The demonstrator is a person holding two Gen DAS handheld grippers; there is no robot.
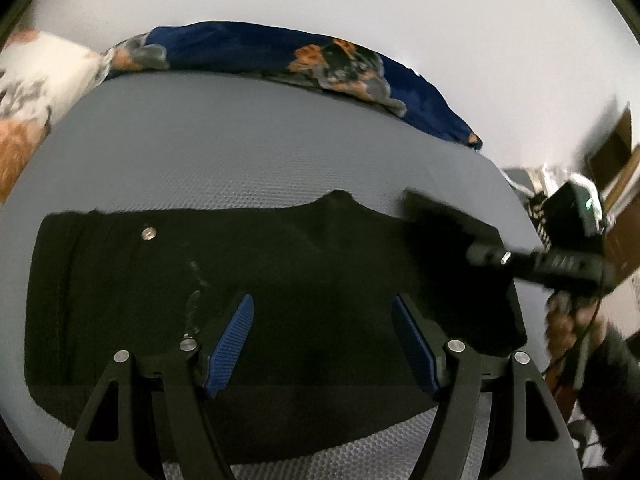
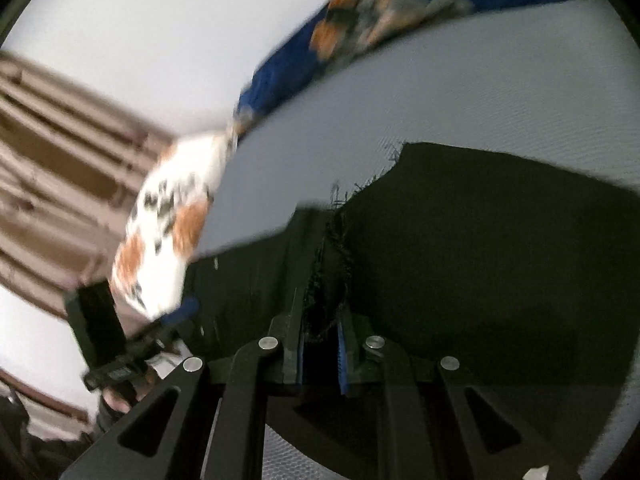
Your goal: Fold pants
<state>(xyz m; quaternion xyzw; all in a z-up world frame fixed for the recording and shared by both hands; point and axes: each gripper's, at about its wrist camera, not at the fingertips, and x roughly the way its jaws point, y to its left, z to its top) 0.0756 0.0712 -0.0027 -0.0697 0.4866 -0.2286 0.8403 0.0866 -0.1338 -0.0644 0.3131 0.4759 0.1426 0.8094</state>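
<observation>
Black pants (image 1: 240, 280) spread flat on grey bed (image 1: 240, 152), silver button (image 1: 149, 233) toward left. Left gripper (image 1: 322, 340) above the fabric, blue pads (image 1: 230, 350) wide apart, nothing between. Right gripper (image 2: 322, 344) clamped on frayed hem (image 2: 332, 280) of the pants. Blue floral blanket (image 1: 360, 68) bunched along far bed edge.

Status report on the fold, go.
Left gripper open, above the pants. Right gripper shut on frayed hem. Pants flat on grey mattress. Floral blanket at far edge, clear of pants.
</observation>
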